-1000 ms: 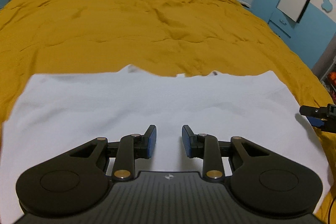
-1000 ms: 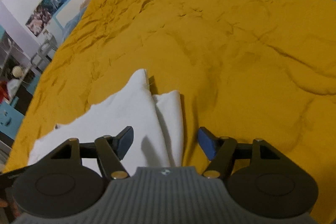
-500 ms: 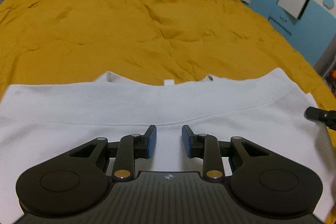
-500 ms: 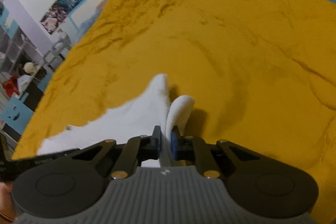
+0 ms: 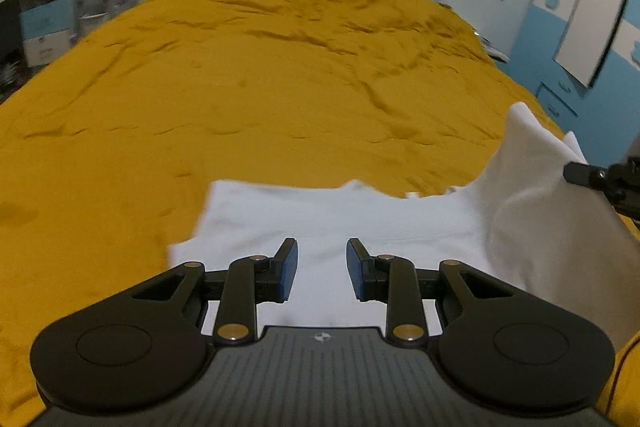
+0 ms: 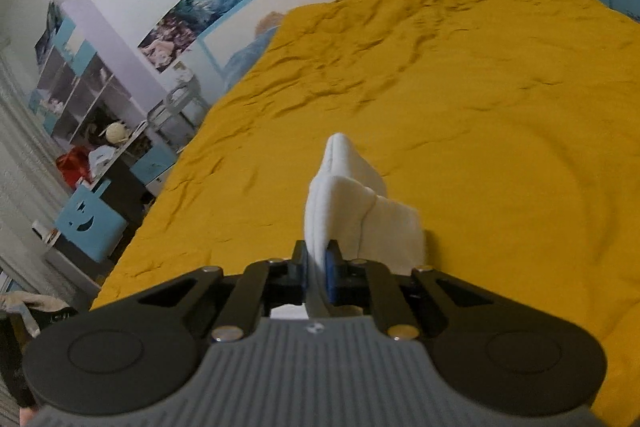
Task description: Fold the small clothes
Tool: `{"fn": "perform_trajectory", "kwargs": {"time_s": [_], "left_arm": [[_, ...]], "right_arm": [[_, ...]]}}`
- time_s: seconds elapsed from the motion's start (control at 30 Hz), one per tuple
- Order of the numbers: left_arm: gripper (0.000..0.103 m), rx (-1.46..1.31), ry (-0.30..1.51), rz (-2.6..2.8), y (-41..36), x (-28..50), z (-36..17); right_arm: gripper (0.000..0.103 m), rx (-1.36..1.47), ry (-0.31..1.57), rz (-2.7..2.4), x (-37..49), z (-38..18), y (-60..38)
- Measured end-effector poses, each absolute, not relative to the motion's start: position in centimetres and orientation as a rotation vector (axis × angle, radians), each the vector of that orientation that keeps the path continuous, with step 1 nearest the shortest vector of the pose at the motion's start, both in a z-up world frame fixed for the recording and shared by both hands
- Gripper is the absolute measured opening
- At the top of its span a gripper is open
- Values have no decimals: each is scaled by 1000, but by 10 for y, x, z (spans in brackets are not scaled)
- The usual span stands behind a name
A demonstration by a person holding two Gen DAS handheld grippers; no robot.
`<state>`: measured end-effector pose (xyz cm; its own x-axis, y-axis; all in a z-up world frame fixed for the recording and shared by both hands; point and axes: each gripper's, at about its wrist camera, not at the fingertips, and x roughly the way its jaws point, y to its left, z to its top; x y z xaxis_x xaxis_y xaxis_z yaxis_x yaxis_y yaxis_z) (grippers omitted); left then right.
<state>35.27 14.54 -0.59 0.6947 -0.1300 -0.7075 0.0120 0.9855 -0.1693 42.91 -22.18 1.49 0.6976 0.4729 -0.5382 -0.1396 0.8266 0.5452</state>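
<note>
One wide bed covered in a rumpled mustard-yellow quilt [image 5: 280, 75] carries everything, and one small white knit garment [image 5: 360, 219] lies at its near edge, most of it flat under your left gripper [image 5: 322, 267] and its right side lifted into the air. Two grippers work it. Your right gripper [image 6: 316, 267] is pressed together on a bunched fold of that white cloth, which sticks out past the fingertips in a thick wad. Your left gripper is partly spread over the flat part, and you cannot tell from here whether its pads touch the fabric; nothing sits between them.

Biggest risk, in my judgement: the whole garment drags across the quilt when you carry the lifted side over, because nothing clearly pins the flat part. Next, the pinch holds several layers, so the fold may land lumpy or crooked. Smaller still, the thick wad could slip from the pads mid-swing and drop short of the far edge.
</note>
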Motion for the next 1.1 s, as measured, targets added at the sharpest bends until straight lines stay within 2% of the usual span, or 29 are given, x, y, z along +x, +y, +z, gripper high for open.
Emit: {"fn": "perform_trajectory", "kwargs": {"time_s": [0.3, 0.63, 1.03, 1.1], "left_arm": [[34, -291, 858, 48, 219, 323, -32], [34, -366, 854, 52, 259, 310, -45], [34, -404, 876, 32, 268, 307, -59], [37, -377, 872, 56, 264, 302, -57]], "right_arm": [[3, 390, 779, 444, 427, 23, -73], [3, 287, 845, 478, 435, -15, 59], [4, 163, 959, 486, 451, -73, 113], [10, 113, 948, 497, 446, -70, 115]]}}
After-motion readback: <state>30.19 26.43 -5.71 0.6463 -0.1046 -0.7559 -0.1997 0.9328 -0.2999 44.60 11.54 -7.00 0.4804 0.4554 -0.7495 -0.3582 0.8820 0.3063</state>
